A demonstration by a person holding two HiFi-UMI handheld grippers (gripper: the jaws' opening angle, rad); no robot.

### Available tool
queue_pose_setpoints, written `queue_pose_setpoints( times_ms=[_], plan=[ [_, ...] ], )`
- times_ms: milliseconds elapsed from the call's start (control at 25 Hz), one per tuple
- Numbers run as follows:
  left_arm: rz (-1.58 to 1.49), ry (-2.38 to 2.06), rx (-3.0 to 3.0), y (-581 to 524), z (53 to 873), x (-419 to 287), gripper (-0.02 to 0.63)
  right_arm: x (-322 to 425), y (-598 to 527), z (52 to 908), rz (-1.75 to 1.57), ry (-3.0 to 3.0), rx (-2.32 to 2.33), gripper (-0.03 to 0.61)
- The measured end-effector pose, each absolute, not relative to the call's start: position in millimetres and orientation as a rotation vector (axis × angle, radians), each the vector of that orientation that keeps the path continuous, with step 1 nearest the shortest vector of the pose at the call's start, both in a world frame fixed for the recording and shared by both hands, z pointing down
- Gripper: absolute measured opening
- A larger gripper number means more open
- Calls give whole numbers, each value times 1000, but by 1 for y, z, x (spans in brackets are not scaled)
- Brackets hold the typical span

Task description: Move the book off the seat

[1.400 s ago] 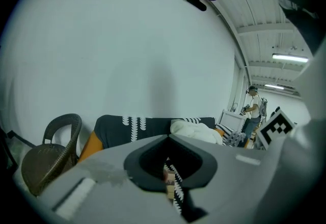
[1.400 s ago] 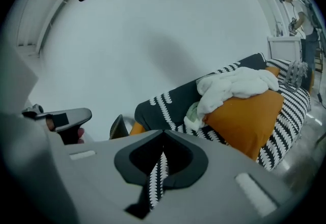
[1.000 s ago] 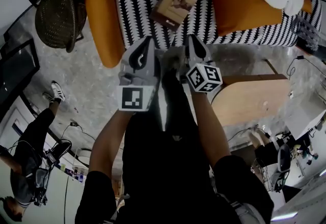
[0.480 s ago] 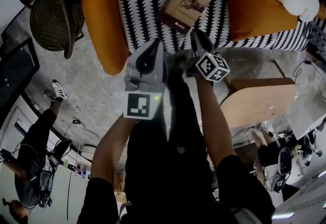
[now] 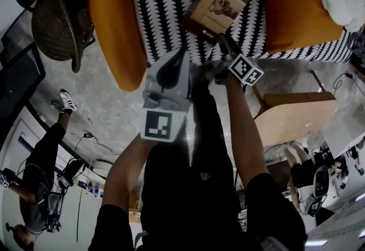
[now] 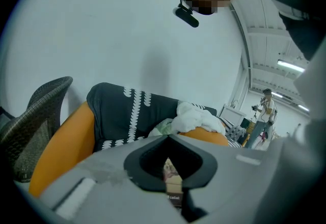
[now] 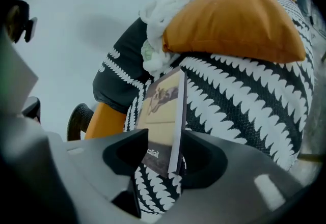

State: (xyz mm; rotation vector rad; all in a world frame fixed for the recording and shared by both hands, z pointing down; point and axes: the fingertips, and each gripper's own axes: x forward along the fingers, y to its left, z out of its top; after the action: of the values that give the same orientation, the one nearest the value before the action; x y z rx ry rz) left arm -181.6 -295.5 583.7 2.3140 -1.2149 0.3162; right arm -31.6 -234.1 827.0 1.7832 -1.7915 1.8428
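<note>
Grasp approach: the right hand-held gripper [image 7: 165, 140] has just been opening its jaws. They stand wide around the near corner of the book [image 7: 163, 98], which lies unpinched on the striped seat [image 7: 239, 101]. Next it should close and lift clear. The left hand-held gripper [image 6: 169, 141] seems closed and empty. Beyond lie an orange cushion [image 7: 234, 24] and a white cloth [image 7: 158, 9].

Both grippers held forward and angled down, side by side.
Left gripper [image 5: 179, 55]: jaws drawn together to a thin slit. Right gripper [image 5: 224, 41]: reaches slightly farther, its jaws have just been opening and stand apart, with the near corner of the book [image 5: 215, 9] between them.
</note>
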Motion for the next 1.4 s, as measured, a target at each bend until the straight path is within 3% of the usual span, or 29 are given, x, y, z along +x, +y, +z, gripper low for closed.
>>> queue_pose_setpoints(
  times_ms=[760,1400],
  plan=[
    [307,-1237,2241,-306,617,-198,6,-48,-242,868,2126,-1804,1604,255],
    [293,-1233,2231,-307,620,-194,6,-46,-246,865,2048,-1804,1629,219]
  ],
)
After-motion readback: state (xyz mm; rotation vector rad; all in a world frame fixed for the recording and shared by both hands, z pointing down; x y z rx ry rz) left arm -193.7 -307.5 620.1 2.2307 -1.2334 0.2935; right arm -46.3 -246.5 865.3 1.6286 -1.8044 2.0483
